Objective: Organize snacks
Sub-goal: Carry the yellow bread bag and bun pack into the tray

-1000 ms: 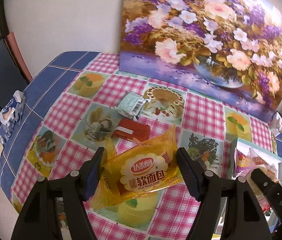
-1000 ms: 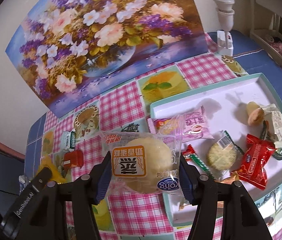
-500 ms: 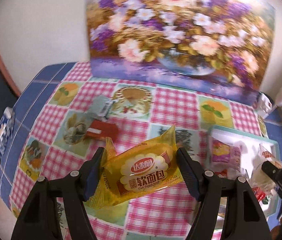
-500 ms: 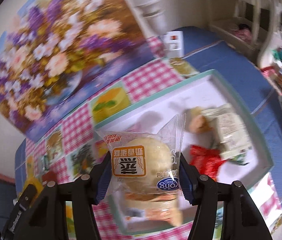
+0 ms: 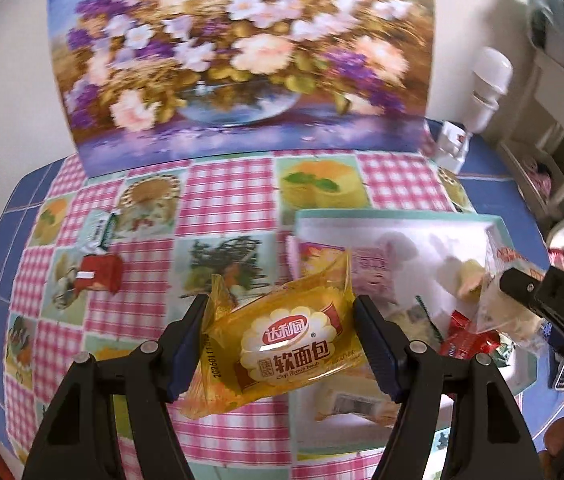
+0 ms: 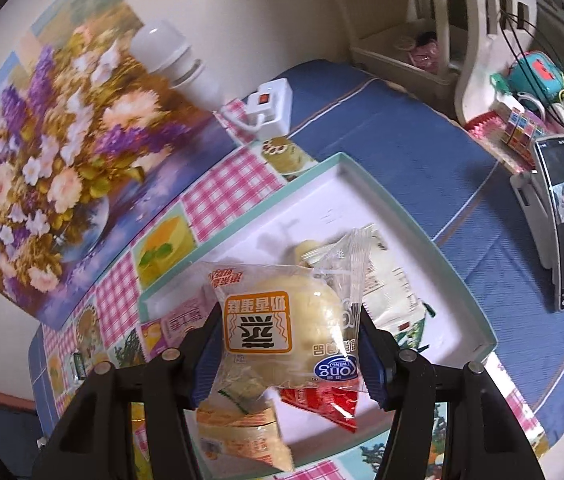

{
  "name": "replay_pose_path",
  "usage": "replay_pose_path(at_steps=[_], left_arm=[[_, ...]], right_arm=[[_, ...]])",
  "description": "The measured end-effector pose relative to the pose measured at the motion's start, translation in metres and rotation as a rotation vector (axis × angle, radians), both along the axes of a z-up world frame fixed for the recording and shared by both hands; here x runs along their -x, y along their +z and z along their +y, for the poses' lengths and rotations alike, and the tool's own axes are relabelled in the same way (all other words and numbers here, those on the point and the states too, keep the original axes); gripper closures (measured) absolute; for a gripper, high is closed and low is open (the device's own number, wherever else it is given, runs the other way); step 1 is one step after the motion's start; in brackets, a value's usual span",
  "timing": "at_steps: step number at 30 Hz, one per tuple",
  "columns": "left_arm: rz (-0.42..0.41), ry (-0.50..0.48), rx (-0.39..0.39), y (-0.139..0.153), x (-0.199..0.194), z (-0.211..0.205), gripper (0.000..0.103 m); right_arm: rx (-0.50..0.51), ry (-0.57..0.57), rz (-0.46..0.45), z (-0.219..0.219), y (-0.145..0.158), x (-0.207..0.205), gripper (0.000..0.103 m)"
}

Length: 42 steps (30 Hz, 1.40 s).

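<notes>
Checked tablecloth (image 5: 218,184), flower painting (image 5: 242,60) against wall. Two grippers clamped: left gripper (image 5: 282,344) on yellow bread packet (image 5: 286,344), right gripper (image 6: 286,356) on clear bun packet (image 6: 282,328), over one tray (image 6: 442,280).

Two grippers each hold one packet, one tray (image 6: 478,340) holds several snacks, and two packets lie outside it on the left.
</notes>
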<state>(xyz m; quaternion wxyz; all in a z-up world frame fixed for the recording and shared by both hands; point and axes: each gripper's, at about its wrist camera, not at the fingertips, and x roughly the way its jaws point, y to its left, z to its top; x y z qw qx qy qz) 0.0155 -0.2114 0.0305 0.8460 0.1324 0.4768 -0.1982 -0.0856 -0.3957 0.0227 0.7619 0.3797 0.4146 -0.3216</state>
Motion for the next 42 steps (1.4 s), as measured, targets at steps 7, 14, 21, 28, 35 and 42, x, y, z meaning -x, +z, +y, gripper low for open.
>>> replay_pose_path(at_steps=[7,14,21,28,35,42], left_arm=[[0.025,-0.046,-0.019,-0.015,0.004,-0.02,0.03],[0.056,-0.063,-0.038,-0.033,0.004,-0.032,0.03],[0.062,-0.072,-0.031,-0.037,0.0,-0.039,0.03],[0.068,-0.068,-0.027,-0.04,-0.006,-0.04,0.029],[0.07,-0.081,-0.026,-0.042,-0.006,-0.043,0.029],[0.08,-0.084,-0.029,-0.044,-0.005,-0.044,0.028]], right_arm=[[-0.011,0.005,0.008,-0.004,-0.006,-0.004,0.04],[-0.01,0.037,0.047,0.001,-0.017,-0.016,0.04],[-0.009,0.058,0.072,0.001,-0.028,-0.025,0.04],[-0.008,0.073,0.079,0.002,-0.031,-0.032,0.04],[-0.003,0.07,0.094,0.002,-0.034,-0.034,0.039],[-0.002,0.069,0.097,0.001,-0.034,-0.035,0.039]])
